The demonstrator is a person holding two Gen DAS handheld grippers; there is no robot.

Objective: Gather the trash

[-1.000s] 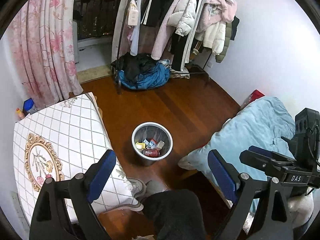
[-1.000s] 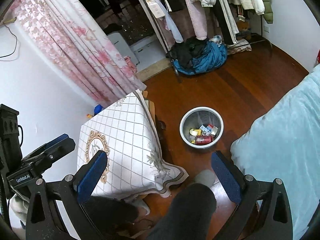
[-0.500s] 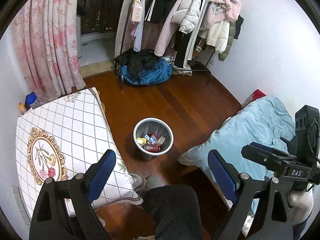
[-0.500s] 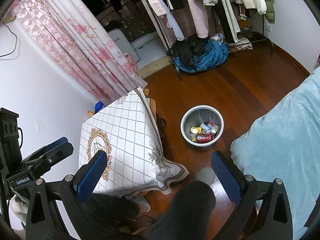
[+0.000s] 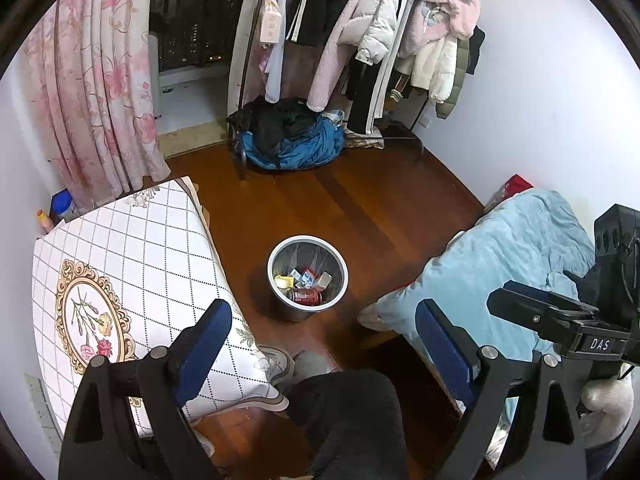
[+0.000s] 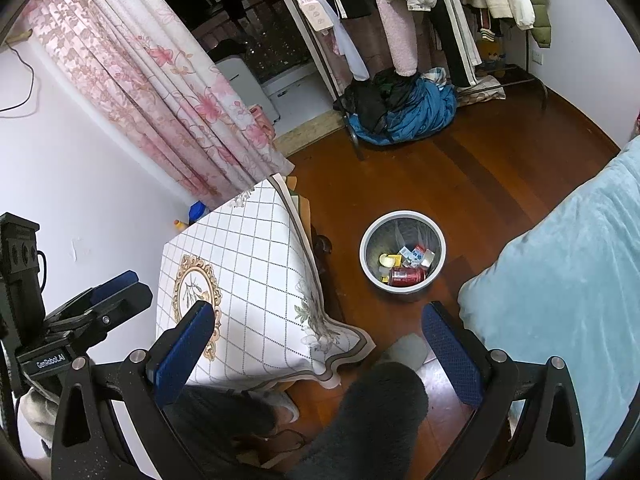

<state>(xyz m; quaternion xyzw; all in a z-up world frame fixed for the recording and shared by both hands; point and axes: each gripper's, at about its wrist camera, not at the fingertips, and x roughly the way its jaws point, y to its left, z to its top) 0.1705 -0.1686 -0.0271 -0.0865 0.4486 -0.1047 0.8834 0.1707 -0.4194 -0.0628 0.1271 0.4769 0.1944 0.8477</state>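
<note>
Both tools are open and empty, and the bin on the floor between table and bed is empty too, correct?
Not quite. The bin is not empty: the left wrist view shows a red can and several small packets lying in it. The rest holds: the left tool and right tool are open and empty.

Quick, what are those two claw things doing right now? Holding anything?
Left gripper: open, holding nothing.
Right gripper: open, holding nothing.
</note>
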